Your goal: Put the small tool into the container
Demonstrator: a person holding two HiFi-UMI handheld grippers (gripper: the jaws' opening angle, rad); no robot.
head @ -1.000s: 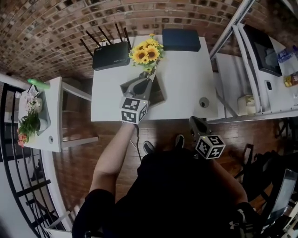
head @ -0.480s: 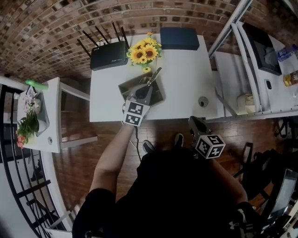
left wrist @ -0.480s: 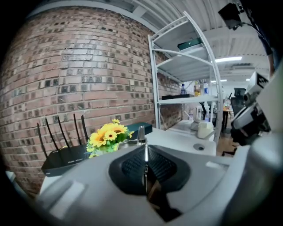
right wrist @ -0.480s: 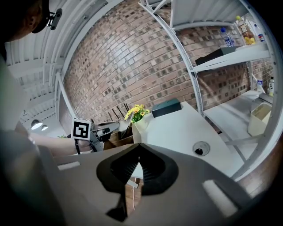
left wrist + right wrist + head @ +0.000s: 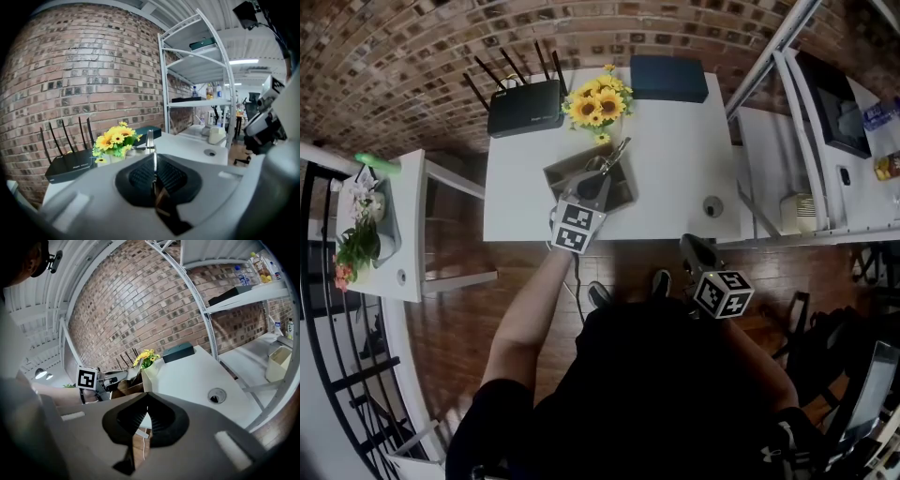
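Observation:
A brown open container stands near the front of the white table. My left gripper hangs over it, shut on a small metal tool that points past the far rim toward the flowers. In the left gripper view the tool sticks up thin and bright from between the closed pads of the left gripper. My right gripper stays below the table's front edge, shut with nothing in it. From the right gripper I see the container and the left gripper's marker cube.
At the back of the table are a black router, a bunch of sunflowers and a dark blue box. A cable hole sits at the front right. A metal shelf rack stands right, a side table with a plant left.
My left gripper has drawn back a little toward the table's front edge with the tool still in it. The right gripper has not moved.

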